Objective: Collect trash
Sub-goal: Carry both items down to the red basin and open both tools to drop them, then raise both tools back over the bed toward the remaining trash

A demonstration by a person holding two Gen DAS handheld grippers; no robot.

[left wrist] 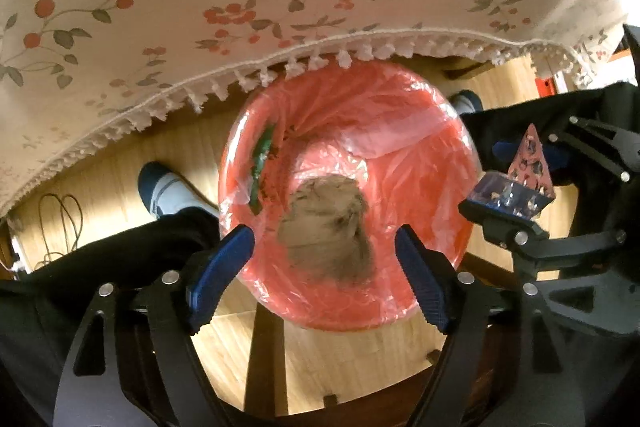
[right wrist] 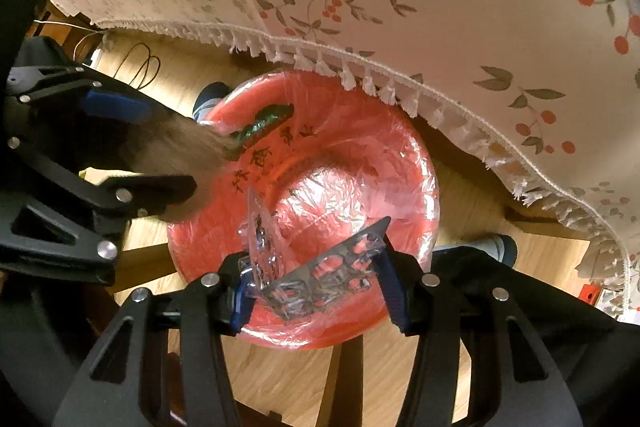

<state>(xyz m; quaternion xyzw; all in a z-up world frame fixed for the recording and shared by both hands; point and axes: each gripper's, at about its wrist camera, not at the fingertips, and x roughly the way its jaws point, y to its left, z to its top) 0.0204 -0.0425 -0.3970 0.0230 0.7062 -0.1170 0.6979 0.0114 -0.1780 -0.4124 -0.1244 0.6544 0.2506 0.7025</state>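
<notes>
I am at the drop step: both tools hang above the red bin (left wrist: 348, 195), which stands on the wooden floor (left wrist: 120, 167) just beside the fringe of the floral cloth (left wrist: 200, 7) that drapes off the tabletop. The bin is lined with a red plastic bag (right wrist: 340, 187), and something green (left wrist: 262, 163) already lies against its inner wall.

My left tool (left wrist: 325, 277) has its blue pads spread wide, with nothing between them. A grey-brown wad (left wrist: 326, 227), soft and blurred, shows over the bin mouth just beyond the pads; I take it for paper or fluff on its way down. From the right wrist view it looks like a smear beside the left tool, so I cannot say whether it is touching anything.

My right tool (right wrist: 316, 289) is closed on a clear plastic blister tray (right wrist: 316, 283), a crumpled, hole-punched piece of packaging. Its long axis runs roughly across the tool, from pad to pad, with one pointed corner rising toward the upper right and a folded flap standing up on the left, toward the bin's centre. In the left wrist view the same tray sits just outside the bin's right rim, its peak pointing up.

Next, I judge, the right tool should shift further over the opening and then spread its pads. The tray is light and springy, so it may cling to a pad or catch the rim.
</notes>
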